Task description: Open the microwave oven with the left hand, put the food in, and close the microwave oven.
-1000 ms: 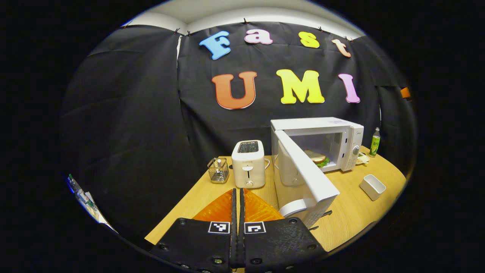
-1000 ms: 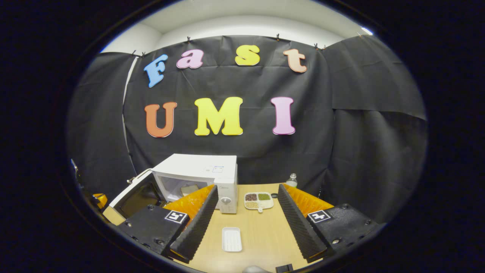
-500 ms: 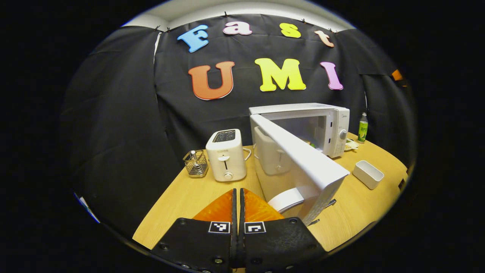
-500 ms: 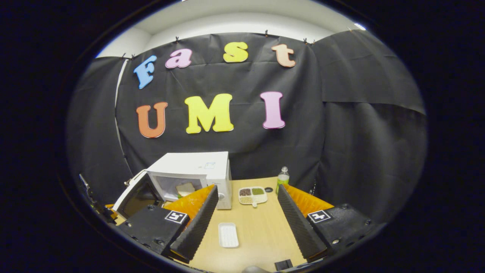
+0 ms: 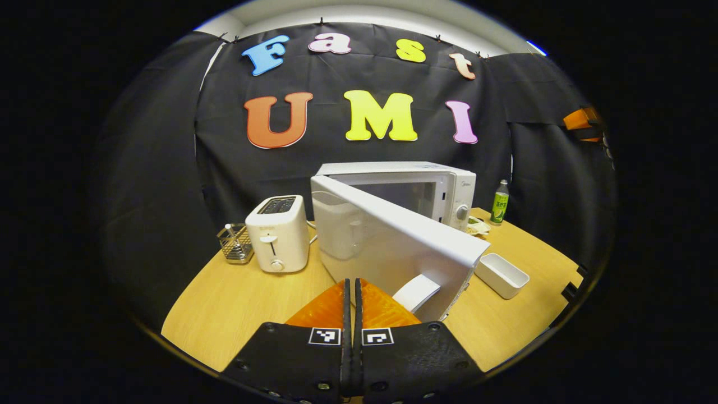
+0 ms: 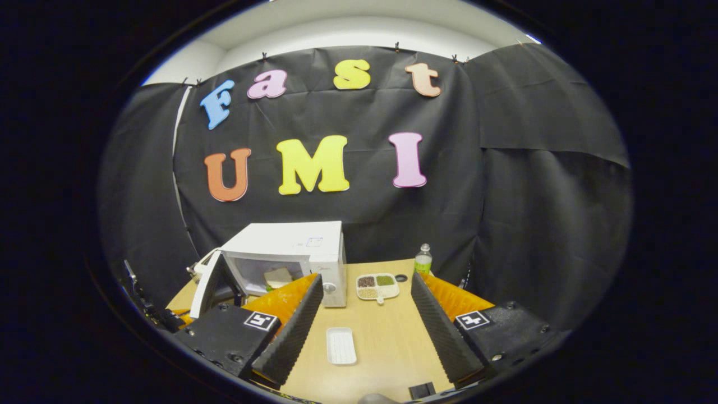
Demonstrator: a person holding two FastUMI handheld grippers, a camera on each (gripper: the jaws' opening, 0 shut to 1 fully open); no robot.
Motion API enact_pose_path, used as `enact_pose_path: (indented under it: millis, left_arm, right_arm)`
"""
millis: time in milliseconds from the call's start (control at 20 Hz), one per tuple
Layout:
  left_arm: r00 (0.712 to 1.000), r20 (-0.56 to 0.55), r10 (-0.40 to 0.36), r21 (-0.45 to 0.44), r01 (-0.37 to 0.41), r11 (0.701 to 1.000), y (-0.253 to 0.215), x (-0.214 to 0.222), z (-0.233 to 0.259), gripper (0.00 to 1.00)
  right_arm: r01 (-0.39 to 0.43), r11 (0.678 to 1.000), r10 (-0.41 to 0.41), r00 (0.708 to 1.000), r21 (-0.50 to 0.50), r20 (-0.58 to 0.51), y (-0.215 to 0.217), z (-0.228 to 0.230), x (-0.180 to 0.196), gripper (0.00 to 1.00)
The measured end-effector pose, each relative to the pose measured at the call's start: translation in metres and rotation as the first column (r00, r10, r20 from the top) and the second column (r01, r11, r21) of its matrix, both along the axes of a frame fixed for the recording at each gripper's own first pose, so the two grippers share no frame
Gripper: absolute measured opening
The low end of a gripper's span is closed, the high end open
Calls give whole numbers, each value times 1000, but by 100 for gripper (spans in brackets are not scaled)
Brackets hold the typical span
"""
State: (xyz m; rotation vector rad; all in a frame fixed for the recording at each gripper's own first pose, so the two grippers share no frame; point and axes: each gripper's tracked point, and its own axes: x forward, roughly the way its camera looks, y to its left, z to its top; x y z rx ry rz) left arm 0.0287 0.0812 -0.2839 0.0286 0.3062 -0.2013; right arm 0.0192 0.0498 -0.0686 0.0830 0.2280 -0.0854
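The white microwave (image 5: 404, 182) stands at the back of the wooden table with its door (image 5: 387, 241) swung roughly halfway. My left gripper (image 5: 352, 283) is shut with nothing between its fingers. Its tips sit low by the door's outer face, just left of the white handle (image 5: 416, 292); I cannot tell whether they touch. In the right gripper view the sandwich (image 6: 277, 276) lies inside the microwave (image 6: 291, 249), behind the angled door (image 6: 206, 283). My right gripper (image 6: 366, 280) is open above the table, holding nothing.
A white toaster (image 5: 277, 233) and a wire basket (image 5: 235, 244) stand left of the microwave. A white rectangular tray (image 5: 501, 275) lies to its right, a green bottle (image 5: 499, 202) behind. A divided plate (image 6: 377, 286) of beans sits beside the microwave.
The microwave door has swung from wide open towards the oven. My left gripper, still shut, followed it forward and to the right. The right gripper has barely moved.
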Motion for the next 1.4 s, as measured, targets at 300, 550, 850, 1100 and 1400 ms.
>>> enact_pose_path:
  millis: [300,550,850,1100,1400]
  left_arm:
    - [995,10,-101,-18,101,995,-55,17,7,0]
    - [987,1,-159,-13,159,987,-91,34,8,0]
    - [984,-4,-178,-16,178,984,-132,63,8,0]
    - [983,1,-182,7,182,983,-164,95,8,0]
    - [986,-4,-166,11,166,986,-195,140,3,0]
  right_arm:
    - [27,1000,-27,1000,4,-9,-17,0,-3,92]
    - [58,998,-58,998,9,-23,-39,-5,-3,100]
    - [73,997,-73,997,16,-40,-68,-12,1,100]
    - [64,998,-62,997,28,-41,-91,-12,20,92]
    - [54,998,-51,997,39,-62,-113,-28,42,92]
